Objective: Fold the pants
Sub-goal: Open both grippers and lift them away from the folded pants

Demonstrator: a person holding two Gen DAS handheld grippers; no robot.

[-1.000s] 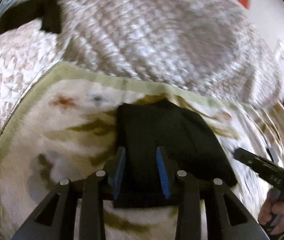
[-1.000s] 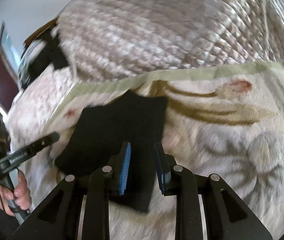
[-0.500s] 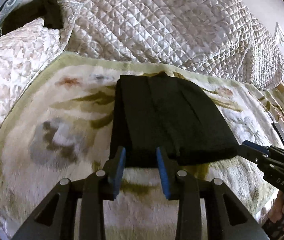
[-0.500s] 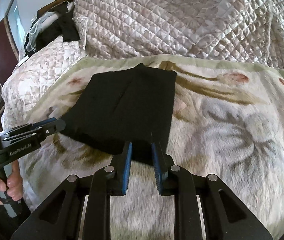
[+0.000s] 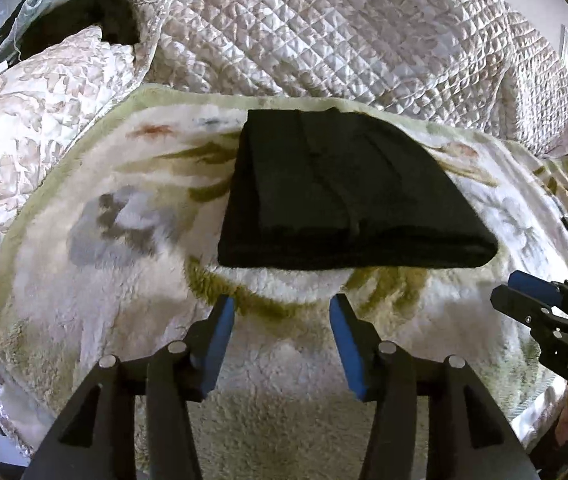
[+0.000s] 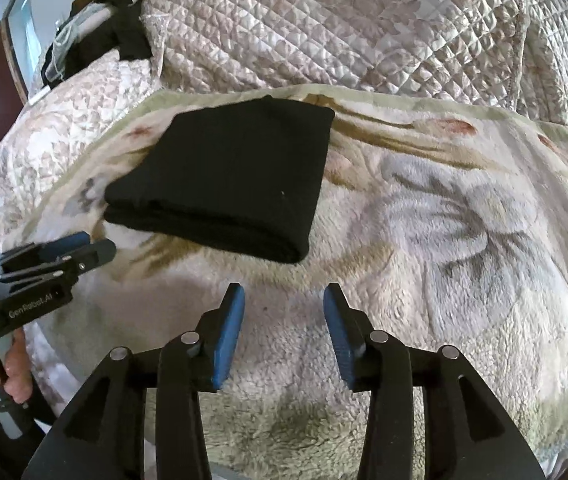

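Daylit, even; soft shadow under pants point(image 5: 347, 196); quilt point(image 5: 363, 32) sheen above them; fisheye bending, dark corners.

The folded pants point(image 5: 335, 196) lie on the blanket point(image 5: 104, 248), the quilt point(image 5: 343, 32) behind them, both tongs point(image 5: 280, 336) point(image 6: 282, 330) before them.

A home bedroom: a quilted bedspread point(image 5: 363, 32) covers the bed, a plush floral blanket point(image 6: 443, 216) spread before it.

Black gripper point(image 5: 282, 308), blue pads point(image 5: 220, 340), silver screws
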